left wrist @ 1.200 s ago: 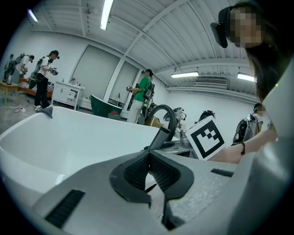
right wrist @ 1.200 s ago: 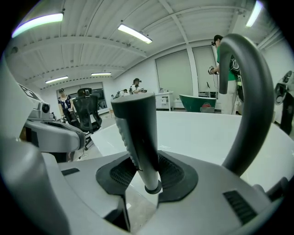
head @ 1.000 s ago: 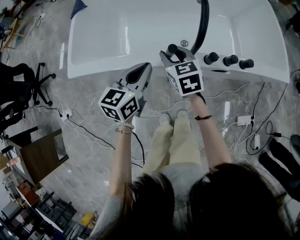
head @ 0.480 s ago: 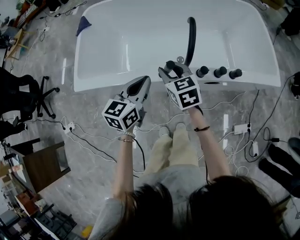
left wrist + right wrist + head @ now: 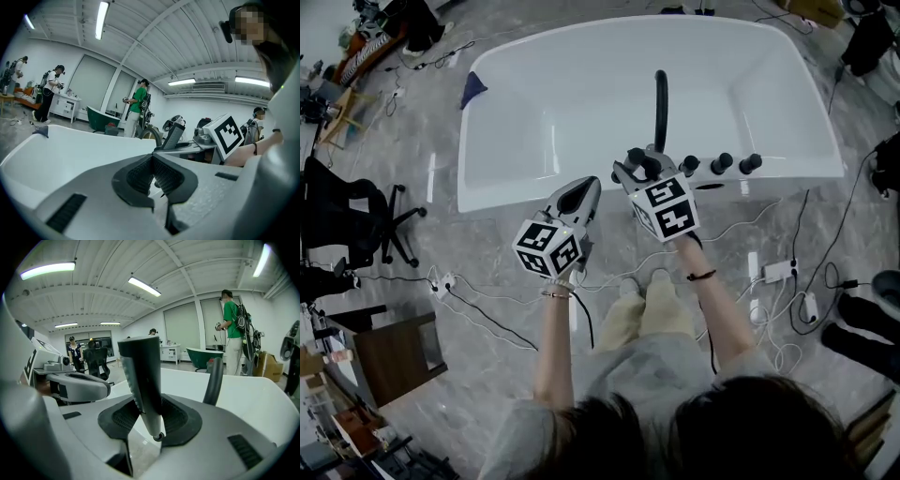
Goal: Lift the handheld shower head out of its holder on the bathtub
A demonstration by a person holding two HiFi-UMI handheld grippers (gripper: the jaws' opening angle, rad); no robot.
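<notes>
The handheld shower head (image 5: 143,376), a dark grey stick with a small round end, stands upright between the pads of my right gripper (image 5: 145,411), which is shut on it. In the head view this right gripper (image 5: 636,171) hangs over the near rim of the white bathtub (image 5: 516,192), with the shower head (image 5: 643,161) showing as dark knobs at its tip. My left gripper (image 5: 579,187) floats just left of it, jaws closed on nothing. In the left gripper view its pads (image 5: 140,176) meet, and the shower head (image 5: 174,136) shows off to the right.
A black curved spout (image 5: 660,98) rises from the tub rim, with three black knobs (image 5: 722,161) to its right. A blue cloth (image 5: 472,90) lies on the far left corner. Cables and power strips (image 5: 769,272) trail over the marble floor. An office chair (image 5: 356,220) stands at left. People stand in the background.
Both grippers have risen, side by side. The right one has carried the shower head up from the tub rim. More of the bathtub shows in the head view now.
</notes>
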